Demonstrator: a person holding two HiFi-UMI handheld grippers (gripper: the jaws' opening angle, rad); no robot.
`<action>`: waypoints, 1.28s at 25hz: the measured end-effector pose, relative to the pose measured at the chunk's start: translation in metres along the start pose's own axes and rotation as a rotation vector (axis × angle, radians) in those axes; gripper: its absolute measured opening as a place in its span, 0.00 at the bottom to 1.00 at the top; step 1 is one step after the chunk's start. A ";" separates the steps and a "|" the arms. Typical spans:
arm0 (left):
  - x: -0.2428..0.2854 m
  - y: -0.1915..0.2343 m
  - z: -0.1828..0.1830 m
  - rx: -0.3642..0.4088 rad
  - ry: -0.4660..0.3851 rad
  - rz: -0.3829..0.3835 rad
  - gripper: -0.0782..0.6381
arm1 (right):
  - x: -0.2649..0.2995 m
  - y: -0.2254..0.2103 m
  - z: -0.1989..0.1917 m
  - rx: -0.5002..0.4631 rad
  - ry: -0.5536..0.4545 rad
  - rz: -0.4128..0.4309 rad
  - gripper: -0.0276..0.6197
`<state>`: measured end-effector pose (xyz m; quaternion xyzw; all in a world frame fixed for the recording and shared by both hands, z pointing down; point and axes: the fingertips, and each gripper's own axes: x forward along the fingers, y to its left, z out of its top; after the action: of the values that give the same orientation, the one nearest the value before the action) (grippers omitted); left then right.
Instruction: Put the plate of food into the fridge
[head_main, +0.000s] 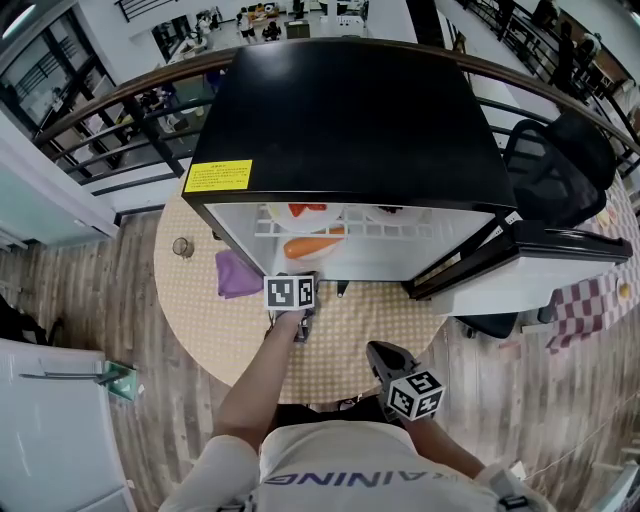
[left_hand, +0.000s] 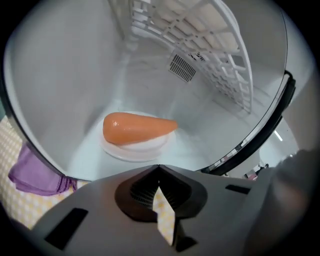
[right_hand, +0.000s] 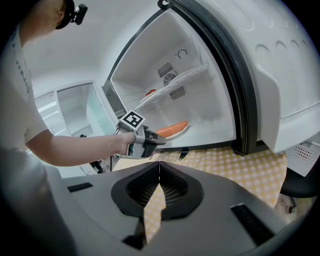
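The plate with its orange food sits inside the open fridge (bottom level); the 2 claws, left gripper and right gripper, are clamped together, empty.

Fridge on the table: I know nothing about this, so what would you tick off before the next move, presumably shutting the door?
1. White round plate with the orange carrot-shaped food sits on the floor of the black-topped white fridge: ok.
2. Left tool shut, empty: ok.
3. Left tool clear of the doorway: not ok, it hangs at the opening.
4. Right tool shut, empty: ok.
5. Purple cloth clear of the open white door's swing: cannot tell.
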<state>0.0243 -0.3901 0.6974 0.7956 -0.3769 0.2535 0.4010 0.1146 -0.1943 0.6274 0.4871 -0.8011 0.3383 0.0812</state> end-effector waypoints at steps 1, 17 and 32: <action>-0.005 -0.003 0.001 -0.018 -0.015 -0.022 0.12 | 0.000 0.001 0.000 0.000 -0.002 0.001 0.08; -0.146 -0.050 -0.018 0.114 -0.347 -0.197 0.12 | 0.015 0.021 0.037 -0.062 -0.075 0.031 0.08; -0.283 -0.037 0.002 0.223 -0.655 -0.089 0.12 | 0.014 0.055 0.097 -0.178 -0.220 0.023 0.08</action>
<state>-0.1120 -0.2648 0.4799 0.8892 -0.4206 0.0064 0.1802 0.0810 -0.2488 0.5349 0.5029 -0.8375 0.2113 0.0317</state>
